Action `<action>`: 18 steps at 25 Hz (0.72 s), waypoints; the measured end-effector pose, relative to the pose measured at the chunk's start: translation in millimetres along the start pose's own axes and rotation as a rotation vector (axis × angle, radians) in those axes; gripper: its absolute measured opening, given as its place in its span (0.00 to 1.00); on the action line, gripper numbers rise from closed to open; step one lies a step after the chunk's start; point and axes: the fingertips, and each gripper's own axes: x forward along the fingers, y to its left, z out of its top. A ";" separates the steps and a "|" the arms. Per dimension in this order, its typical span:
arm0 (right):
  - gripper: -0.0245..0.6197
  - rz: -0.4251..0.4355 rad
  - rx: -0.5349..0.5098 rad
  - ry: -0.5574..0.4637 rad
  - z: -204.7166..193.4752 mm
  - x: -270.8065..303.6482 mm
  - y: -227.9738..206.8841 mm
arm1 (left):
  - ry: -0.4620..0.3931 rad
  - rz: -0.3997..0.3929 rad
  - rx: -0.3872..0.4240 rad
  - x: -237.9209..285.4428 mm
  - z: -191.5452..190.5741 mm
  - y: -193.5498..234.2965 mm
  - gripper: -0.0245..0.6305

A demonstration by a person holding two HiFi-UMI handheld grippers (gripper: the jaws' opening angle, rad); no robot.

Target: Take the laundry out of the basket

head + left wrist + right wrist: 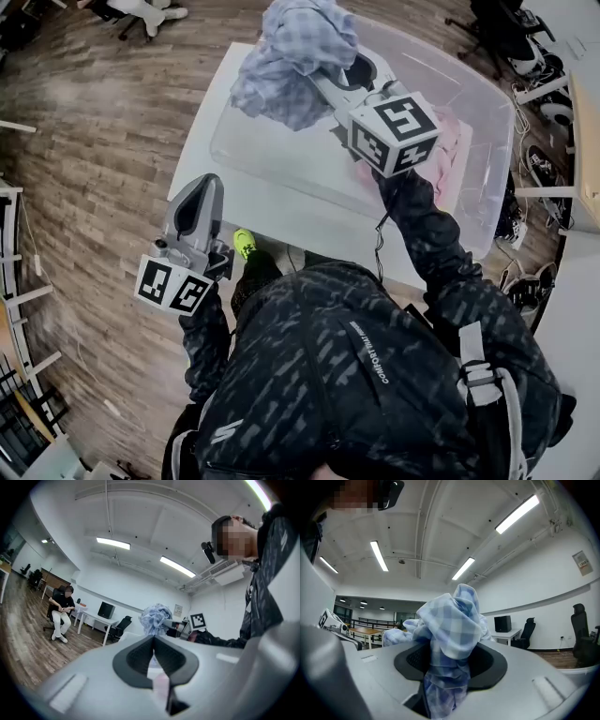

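The right gripper (pixel 330 82) is clamped on a blue checked shirt (pixel 295 56), held up over the left end of the clear basket (pixel 469 103). Pink cloth (pixel 442 150) lies inside. The basket sits on a white table (pixel 253 202) on a wood floor (pixel 94 122). The left gripper (pixel 208 187) is squeezed shut on nothing, by the table's near left edge. Long lights (pixel 518 513) cross the ceiling (pixel 417 522).

Basket (pixel 281 155): set on the worktop (pixel 244 202), towards its far right side.
Cloth (pixel 295 56): gripped between the jaws of the right tool (pixel 323 80), raised above the basket's left end.
Remaining laundry (pixel 448 150): laid inside the basket, in its right part, just right of the right tool.
Left tool (pixel 208 183): held at the worktop's near left edge, over the floor (pixel 94 141), left of the basket and well apart from the cloth.
Seated person (pixel 61 609): placed far behind the left tool, to its left.
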 end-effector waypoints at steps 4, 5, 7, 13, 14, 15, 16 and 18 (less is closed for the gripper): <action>0.35 -0.009 0.033 -0.022 11.6 2.2 21.3 | 0.002 -0.021 -0.016 -11.4 1.9 24.2 0.05; 0.35 -0.012 0.046 -0.032 15.6 2.7 27.7 | 0.001 -0.026 -0.018 -15.0 3.8 31.8 0.05; 0.35 -0.019 0.063 -0.052 24.5 4.8 41.5 | -0.003 -0.041 -0.023 -22.0 8.1 47.4 0.05; 0.35 -0.074 0.068 -0.078 41.9 29.2 78.3 | -0.011 -0.104 -0.025 -42.6 29.2 93.3 0.05; 0.35 -0.084 0.070 -0.080 43.6 33.7 82.9 | -0.014 -0.109 -0.023 -46.5 34.0 101.9 0.05; 0.35 -0.093 0.074 -0.082 45.1 38.1 87.8 | -0.017 -0.112 -0.023 -50.9 38.0 110.9 0.05; 0.35 -0.100 0.078 -0.084 46.1 42.6 93.3 | -0.017 -0.113 -0.023 -55.9 41.0 119.8 0.05; 0.35 -0.110 0.081 -0.085 47.3 51.5 106.1 | -0.014 -0.115 -0.022 -67.0 45.0 136.5 0.05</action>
